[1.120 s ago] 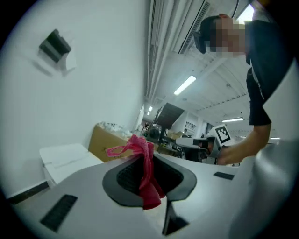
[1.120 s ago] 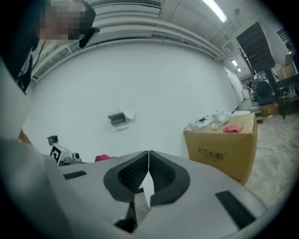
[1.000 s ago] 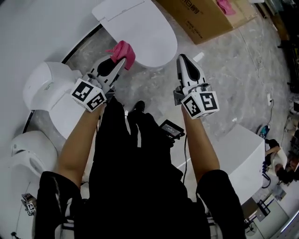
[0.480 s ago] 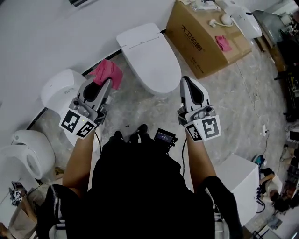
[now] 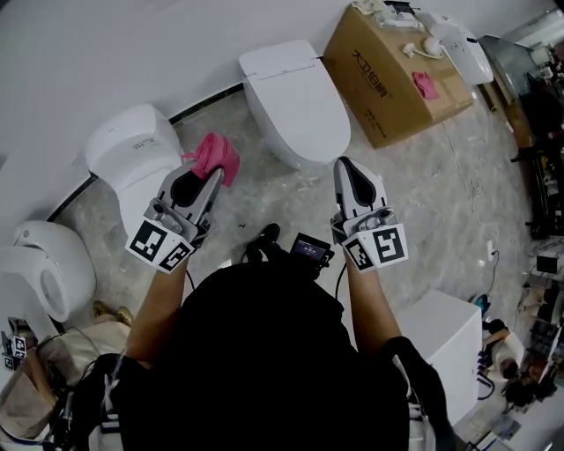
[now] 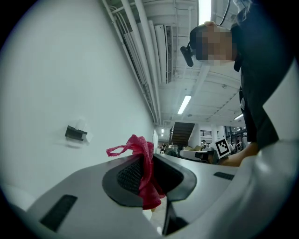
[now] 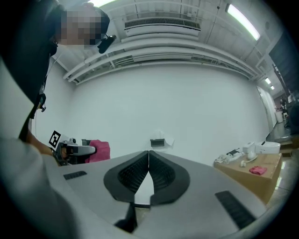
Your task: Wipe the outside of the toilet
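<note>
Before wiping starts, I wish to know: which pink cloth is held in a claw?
The pink cloth clamped in the left claw; the second cloth lies loose on the cardboard box.

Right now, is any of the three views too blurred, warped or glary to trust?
Head view: evenly lit and sharp, with wide-angle bending toward the edges. Left gripper view: heavy fisheye with dark corners, ceiling lamp blown out, pink cloth between the jaws crisp. Right gripper view: same fisheye, wall bowed, no glare on the closed jaws.
</note>
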